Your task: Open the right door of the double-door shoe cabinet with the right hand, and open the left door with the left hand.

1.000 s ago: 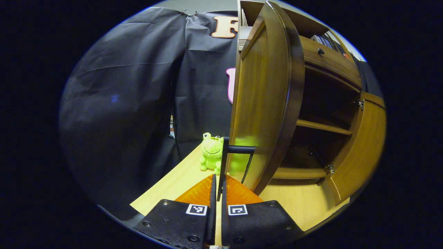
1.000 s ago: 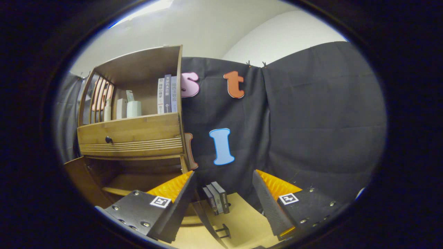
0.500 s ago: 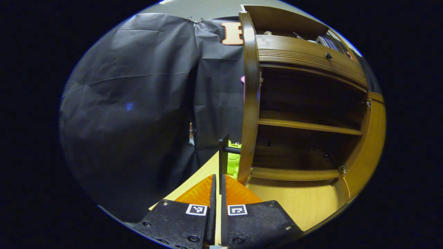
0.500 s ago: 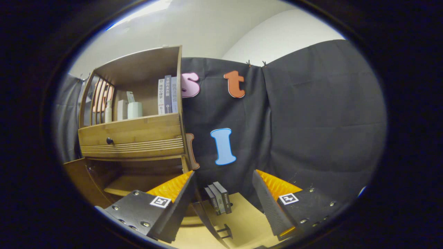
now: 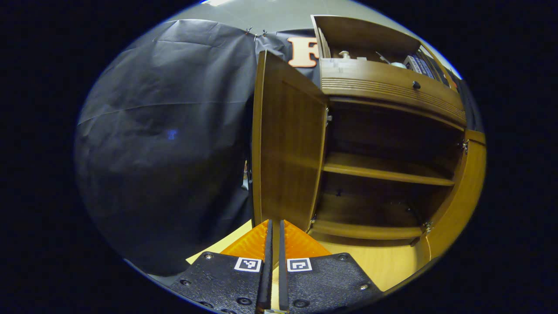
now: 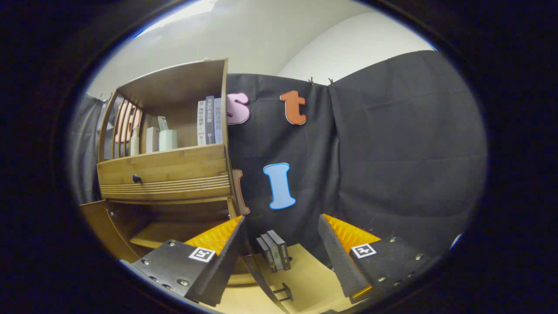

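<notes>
**Q:** Closest thing, left gripper view?

**A:** The left gripper, clenched to a thin slit w/ nothing visible between the fingers. It sits right at the bottom front corner of the brown wooden left door. The door's handle is on the hidden outer face, so I can't tell if it's pinched.

**Q:** And the door itself?

**A:** Swung wide, inner face toward the camera, hinged on the wooden double-door shoe cabinet. Probably the gripper is low and close because it's at handle height, at the swinging edge.

**Q:** Right side?

**A:** In the right gripper view, the right gripper is released, fingers spread wide, grasping nothing. Just beyond and below, the brown wooden right door shows edge-on w/ its small black handle, apart from both fingers. Looks let go because that door is already out.

**Q:** Farther back?

**A:** A pale wooden tabletop w/ a few dark upright books; then the bare inner shelf. Both doors open, so the task looks about done.
</notes>
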`<state>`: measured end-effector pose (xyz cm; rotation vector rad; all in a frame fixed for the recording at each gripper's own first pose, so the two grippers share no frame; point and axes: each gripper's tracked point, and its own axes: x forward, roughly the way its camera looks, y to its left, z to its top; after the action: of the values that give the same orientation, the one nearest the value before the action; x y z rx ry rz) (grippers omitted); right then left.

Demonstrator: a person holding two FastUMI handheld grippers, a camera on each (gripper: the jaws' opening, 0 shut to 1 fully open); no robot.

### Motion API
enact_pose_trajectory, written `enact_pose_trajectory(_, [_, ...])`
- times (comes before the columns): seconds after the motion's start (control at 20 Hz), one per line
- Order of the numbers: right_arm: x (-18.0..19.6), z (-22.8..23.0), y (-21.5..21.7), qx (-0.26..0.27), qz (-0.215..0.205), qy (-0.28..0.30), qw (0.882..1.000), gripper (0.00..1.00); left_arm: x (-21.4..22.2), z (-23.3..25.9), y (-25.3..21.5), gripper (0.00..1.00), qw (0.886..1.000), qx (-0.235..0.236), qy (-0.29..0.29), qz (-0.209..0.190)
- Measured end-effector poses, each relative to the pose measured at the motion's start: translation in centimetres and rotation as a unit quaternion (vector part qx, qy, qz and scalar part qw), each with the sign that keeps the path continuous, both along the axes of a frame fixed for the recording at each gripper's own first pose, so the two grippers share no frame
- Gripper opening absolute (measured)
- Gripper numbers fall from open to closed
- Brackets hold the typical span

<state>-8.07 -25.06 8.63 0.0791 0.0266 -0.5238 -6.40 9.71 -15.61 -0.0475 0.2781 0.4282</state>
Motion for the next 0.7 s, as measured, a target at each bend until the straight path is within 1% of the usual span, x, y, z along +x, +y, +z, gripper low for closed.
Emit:
enact_pose_trajectory(0.05, [-0.1, 0.2, 0.2, -0.011, -0.002, 0.001, 1.000, 0.97, 0.3, 0.7, -0.8, 0.17, 1.000, -0.001, -0.005, -0.009])
enact_pose_trajectory(0.1, [-0.1, 0.8, 0.7, -0.025, 0.000, -0.001, 1.000, 0.97, 0.8, 1.7, -1.7, 0.08, 1.000, 0.001, -0.011, -0.019])
enact_pose_trajectory(0.15, [-0.1, 1.7, 1.6, -0.041, 0.006, -0.008, 0.999, 0.98, 1.3, 2.9, -2.6, 0.14, 0.999, 0.004, -0.021, -0.033])
enact_pose_trajectory(0.25, [0.6, 3.3, 3.7, -0.051, 0.027, -0.026, 0.998, 0.97, 2.6, 5.2, -4.8, 0.07, 0.997, 0.016, -0.040, -0.070])
enact_pose_trajectory(0.35, [1.6, 4.4, 6.4, -0.045, 0.061, -0.039, 0.996, 0.98, 4.1, 6.9, -7.0, 0.08, 0.993, 0.020, -0.050, -0.105])
enact_pose_trajectory(0.5, [2.7, 5.4, 10.3, -0.043, 0.109, -0.056, 0.992, 0.97, 6.1, 10.3, -10.3, 0.08, 0.986, 0.005, -0.079, -0.144])
enact_pose_trajectory(0.55, [3.1, 5.0, 11.9, -0.037, 0.129, -0.057, 0.989, 0.98, 6.5, 11.6, -11.2, 0.00, 0.984, 0.002, -0.091, -0.153])
enact_pose_trajectory(0.65, [4.5, 3.9, 15.4, -0.020, 0.171, -0.048, 0.984, 0.98, 7.1, 13.9, -12.9, 0.16, 0.979, -0.006, -0.112, -0.169])
enact_pose_trajectory(0.7, [4.8, 3.2, 16.8, -0.014, 0.187, -0.043, 0.981, 1.00, 7.2, 14.9, -13.7, 0.07, 0.977, -0.010, -0.119, -0.176])
